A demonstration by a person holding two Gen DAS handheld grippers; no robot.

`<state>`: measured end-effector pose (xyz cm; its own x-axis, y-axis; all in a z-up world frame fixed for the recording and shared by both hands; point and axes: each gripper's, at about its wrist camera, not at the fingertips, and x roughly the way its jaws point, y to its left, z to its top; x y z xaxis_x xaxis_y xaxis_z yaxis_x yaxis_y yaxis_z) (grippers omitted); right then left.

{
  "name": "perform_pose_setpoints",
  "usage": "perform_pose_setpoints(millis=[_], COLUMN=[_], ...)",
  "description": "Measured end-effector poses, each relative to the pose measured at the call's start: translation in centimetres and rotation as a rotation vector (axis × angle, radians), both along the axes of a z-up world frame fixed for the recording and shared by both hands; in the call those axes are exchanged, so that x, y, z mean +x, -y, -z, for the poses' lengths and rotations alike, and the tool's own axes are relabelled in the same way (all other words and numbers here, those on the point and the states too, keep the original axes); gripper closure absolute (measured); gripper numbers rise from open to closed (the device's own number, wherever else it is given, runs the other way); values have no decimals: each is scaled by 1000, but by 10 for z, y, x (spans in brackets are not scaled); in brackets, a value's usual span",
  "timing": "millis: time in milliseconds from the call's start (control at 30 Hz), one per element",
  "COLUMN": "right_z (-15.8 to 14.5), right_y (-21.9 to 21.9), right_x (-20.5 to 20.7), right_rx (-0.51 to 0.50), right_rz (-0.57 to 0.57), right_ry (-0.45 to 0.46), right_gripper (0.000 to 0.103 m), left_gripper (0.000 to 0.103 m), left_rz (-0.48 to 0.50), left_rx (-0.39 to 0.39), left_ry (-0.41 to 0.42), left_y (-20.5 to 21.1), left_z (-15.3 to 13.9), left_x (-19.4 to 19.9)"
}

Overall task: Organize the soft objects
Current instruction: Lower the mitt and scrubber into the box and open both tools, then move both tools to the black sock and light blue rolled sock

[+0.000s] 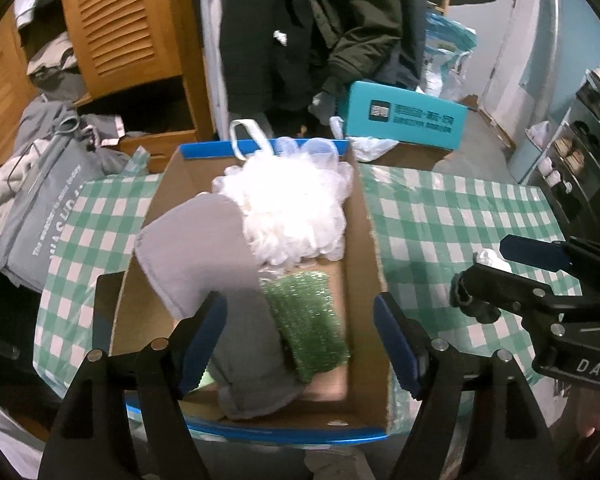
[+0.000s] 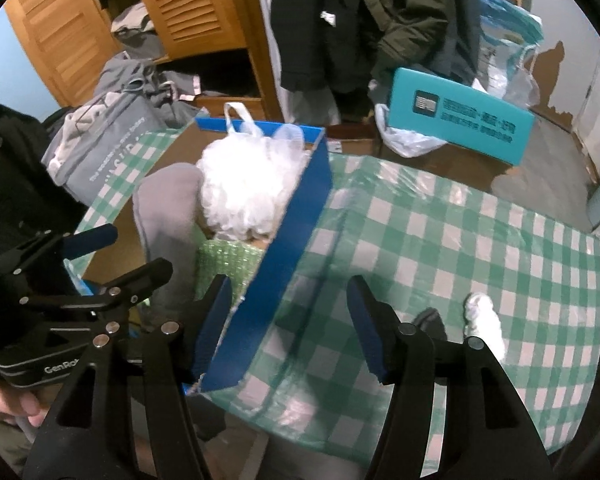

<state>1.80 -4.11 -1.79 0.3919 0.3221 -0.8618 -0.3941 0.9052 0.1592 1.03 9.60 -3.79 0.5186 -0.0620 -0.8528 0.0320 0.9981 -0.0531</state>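
Observation:
A cardboard box (image 1: 364, 248) with blue edges stands on the green-checked tablecloth (image 1: 452, 216). Inside it lie a grey sock-like cloth (image 1: 204, 256), a white mesh bath puff (image 1: 288, 204) and a green scrub sponge (image 1: 308, 320). My left gripper (image 1: 300, 320) hangs open over the box, the grey cloth lying just by its left finger (image 1: 204, 328). My right gripper (image 2: 288, 296) is open above the box's blue side wall (image 2: 296, 224) and the tablecloth (image 2: 460, 240), with nothing gripped. A small white soft item (image 2: 484, 316) and a dark one (image 2: 430, 318) lie on the cloth behind its right finger.
A teal carton (image 1: 404, 116) and plastic bags (image 2: 408, 140) sit beyond the table. A grey bag (image 1: 44, 220) of clothes stands at the left by a wooden louvred wardrobe (image 1: 120, 28). Dark coats (image 1: 320, 20) hang behind. A shoe rack (image 1: 580, 152) stands at the right.

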Motion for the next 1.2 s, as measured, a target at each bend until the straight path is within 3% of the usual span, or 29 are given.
perform_pose_setpoints(millis=[1067, 1200], right_z=[16, 22], right_y=[113, 130], right_x=[2, 4], right_rx=[-29, -55], right_rz=[175, 205], right_ry=[-21, -27], right_gripper=[43, 43], left_gripper=[21, 17], left_rz=[176, 194], left_rx=[49, 49], left_ry=[-44, -59], left_y=[100, 112], left_z=[6, 10], left_x=[14, 18])
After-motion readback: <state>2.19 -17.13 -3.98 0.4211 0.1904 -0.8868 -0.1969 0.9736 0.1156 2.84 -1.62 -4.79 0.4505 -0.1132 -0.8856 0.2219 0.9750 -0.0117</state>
